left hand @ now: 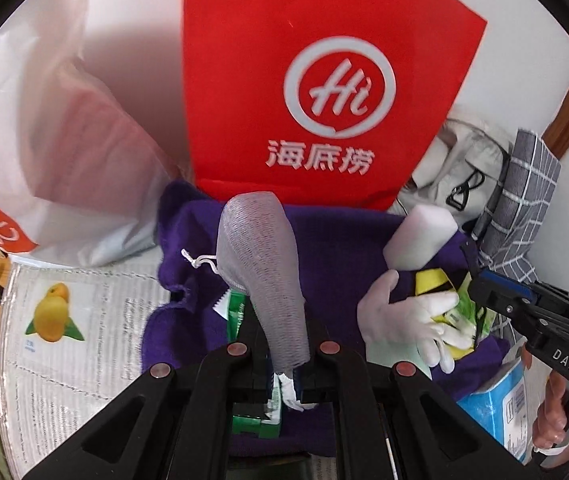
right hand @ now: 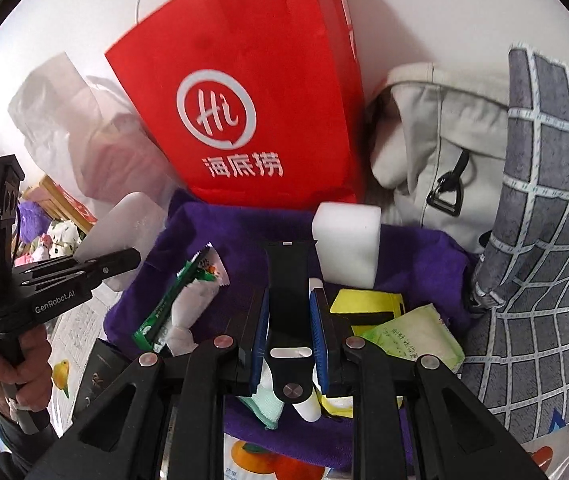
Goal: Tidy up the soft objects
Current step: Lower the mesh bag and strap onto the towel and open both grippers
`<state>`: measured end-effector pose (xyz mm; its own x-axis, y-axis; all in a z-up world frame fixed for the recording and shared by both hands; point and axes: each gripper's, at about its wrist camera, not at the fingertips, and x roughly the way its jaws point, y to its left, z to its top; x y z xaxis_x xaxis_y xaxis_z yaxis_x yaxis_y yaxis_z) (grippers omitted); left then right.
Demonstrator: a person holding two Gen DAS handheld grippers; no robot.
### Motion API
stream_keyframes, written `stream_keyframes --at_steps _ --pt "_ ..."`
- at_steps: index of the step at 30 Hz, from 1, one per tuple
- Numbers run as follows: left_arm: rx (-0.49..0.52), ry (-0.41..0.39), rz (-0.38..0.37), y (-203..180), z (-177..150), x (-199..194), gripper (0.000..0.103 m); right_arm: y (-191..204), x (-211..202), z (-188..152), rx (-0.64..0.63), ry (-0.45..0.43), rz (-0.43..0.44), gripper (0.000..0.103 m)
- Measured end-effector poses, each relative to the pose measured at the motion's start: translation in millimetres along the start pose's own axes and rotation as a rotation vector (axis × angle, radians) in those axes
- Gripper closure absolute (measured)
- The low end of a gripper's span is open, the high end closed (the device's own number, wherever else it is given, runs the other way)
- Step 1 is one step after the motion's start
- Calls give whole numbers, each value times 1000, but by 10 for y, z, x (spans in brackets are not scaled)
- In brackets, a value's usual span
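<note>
Left gripper [left hand: 284, 344] clamped on a grey mesh pouch [left hand: 262, 272]; right gripper [right hand: 289, 320] clamped on a white glove [left hand: 412, 320].

The pouch stands up from the left jaws over a purple towel [left hand: 332, 248], its white drawstring [left hand: 200, 262] trailing left. The glove lies on the towel's right side among a yellow-and-black packet [right hand: 364, 306] and a pale green sachet [right hand: 416, 338]. A white sponge block [right hand: 346, 242] and a green snack wrapper [right hand: 172, 300] also rest on the towel. Behind stands a red paper bag [right hand: 252, 92], its contents unseen, flanked by a translucent plastic bag [left hand: 44, 128], a beige canvas bag [right hand: 444, 152] and a grey checked cloth [right hand: 544, 220] crowding the right edge.
</note>
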<state>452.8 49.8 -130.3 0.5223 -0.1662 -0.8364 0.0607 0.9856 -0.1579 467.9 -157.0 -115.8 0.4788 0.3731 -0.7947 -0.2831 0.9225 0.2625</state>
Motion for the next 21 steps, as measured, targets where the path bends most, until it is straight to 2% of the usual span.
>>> stream_keyframes --at_steps 11,17,20,21 --pt "6 74 -38 -60 -48 274 96 10 281 -40 -5 63 -39 83" --pt "20 87 -84 -136 -61 315 96 12 287 -41 -6 62 -44 83" --pt "31 81 -89 -176 -67 306 93 2 210 -28 -4 44 -43 83" --pt "35 80 -85 -184 -64 308 89 1 186 -24 -4 39 -42 83"
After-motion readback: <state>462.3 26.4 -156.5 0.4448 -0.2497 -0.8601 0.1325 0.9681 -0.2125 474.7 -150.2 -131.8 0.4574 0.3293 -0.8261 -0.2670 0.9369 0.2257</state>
